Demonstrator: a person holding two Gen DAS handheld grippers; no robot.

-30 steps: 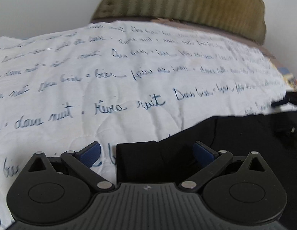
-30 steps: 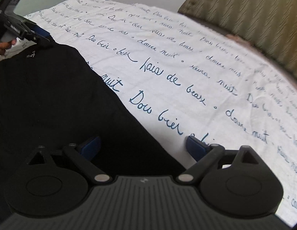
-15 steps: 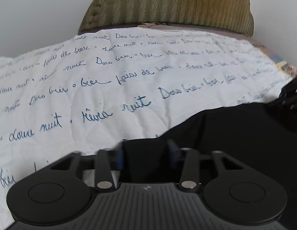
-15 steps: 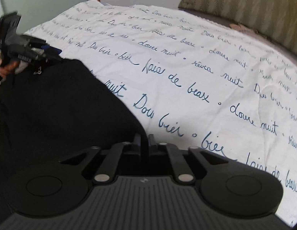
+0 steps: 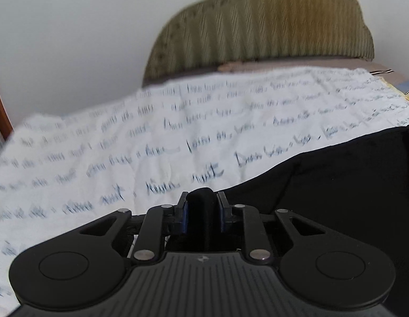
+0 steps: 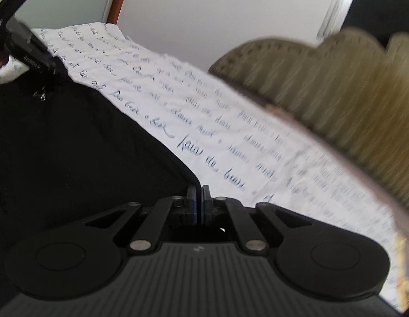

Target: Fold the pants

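Although both the left gripper (image 5: 201, 211), closing on a bunched corner, and the right gripper (image 6: 198, 206), pinched tight on an edge, held the black pants (image 6: 72, 142), no fold was yet laid.

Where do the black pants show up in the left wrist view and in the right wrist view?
Left wrist: black pants fill the lower right, a bunched fold between the left gripper's closing jaws.
Right wrist: they fill the left half, edge pinched in the right gripper.
Shared landmark: the olive headboard behind the script-printed bedspread.

Bedspread (image 5: 178, 132) lettering — blurred, unreadable
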